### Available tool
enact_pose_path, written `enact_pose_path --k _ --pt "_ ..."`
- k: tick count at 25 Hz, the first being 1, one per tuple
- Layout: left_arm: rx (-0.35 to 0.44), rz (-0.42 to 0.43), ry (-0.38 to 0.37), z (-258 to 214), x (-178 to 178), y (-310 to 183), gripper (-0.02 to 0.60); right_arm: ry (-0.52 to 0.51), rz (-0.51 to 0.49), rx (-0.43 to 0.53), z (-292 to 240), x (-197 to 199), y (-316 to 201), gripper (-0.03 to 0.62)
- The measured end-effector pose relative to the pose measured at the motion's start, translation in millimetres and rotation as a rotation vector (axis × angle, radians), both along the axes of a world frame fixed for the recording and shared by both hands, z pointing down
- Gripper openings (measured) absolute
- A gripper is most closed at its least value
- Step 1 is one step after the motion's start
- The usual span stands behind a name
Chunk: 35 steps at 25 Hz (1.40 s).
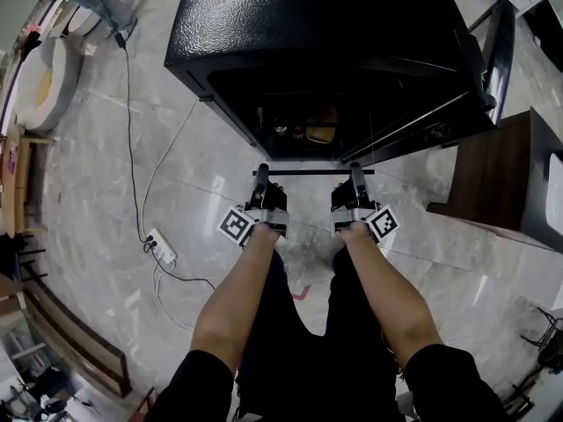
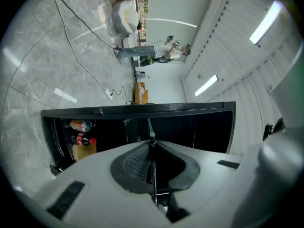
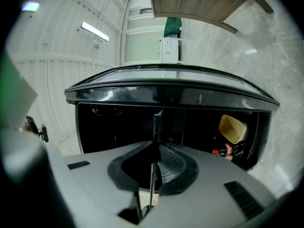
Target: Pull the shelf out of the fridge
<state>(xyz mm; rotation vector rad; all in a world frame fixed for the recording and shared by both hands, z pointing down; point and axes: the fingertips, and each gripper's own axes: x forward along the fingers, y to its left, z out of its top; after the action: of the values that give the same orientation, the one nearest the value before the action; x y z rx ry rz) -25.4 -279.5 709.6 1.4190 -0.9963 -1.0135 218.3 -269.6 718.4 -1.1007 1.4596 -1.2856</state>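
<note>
I'm clamping the left gripper point(image 1: 261, 172) point(image 2: 152, 148) and right gripper point(image 1: 356, 172) point(image 3: 156, 148) hard on the front edge of the shelf point(image 1: 317, 172) point(image 2: 150, 127) point(image 3: 156, 122), one near each end, pads pinching the thin edge. The shelf is sitting level, with its front bar just outside the opening of the black fridge point(image 1: 308, 33) and over the floor point(image 1: 106, 165). The door point(image 1: 482, 104) is standing open on my right, and a red-capped bottle point(image 2: 84, 139) and a tan tub point(image 2: 83, 151) are sitting inside.

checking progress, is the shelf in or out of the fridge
Partly out: the shelf has its front edge clear of the fridge opening; its glass seems to reach back inside.
</note>
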Motion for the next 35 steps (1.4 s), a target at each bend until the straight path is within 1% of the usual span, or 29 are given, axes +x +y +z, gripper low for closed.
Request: enact_pose_path --k 20,27,35 --pt "0.008 0.018 -0.001 -3.1 3.5 22.1 0.035 -0.010 -0.033 0.030 -5.3 0.7 18.2 0.038" --pt "0.013 0.041 -0.021 -2.0 3.2 33.3 0.035 -0.008 -0.054 0.040 -4.7 -0.2 28.0 0.038" --pt "0.019 0.042 -0.017 -7.3 4.0 41.8 0.035 -0.028 -0.048 0.052 -8.4 0.3 37.6 0.038"
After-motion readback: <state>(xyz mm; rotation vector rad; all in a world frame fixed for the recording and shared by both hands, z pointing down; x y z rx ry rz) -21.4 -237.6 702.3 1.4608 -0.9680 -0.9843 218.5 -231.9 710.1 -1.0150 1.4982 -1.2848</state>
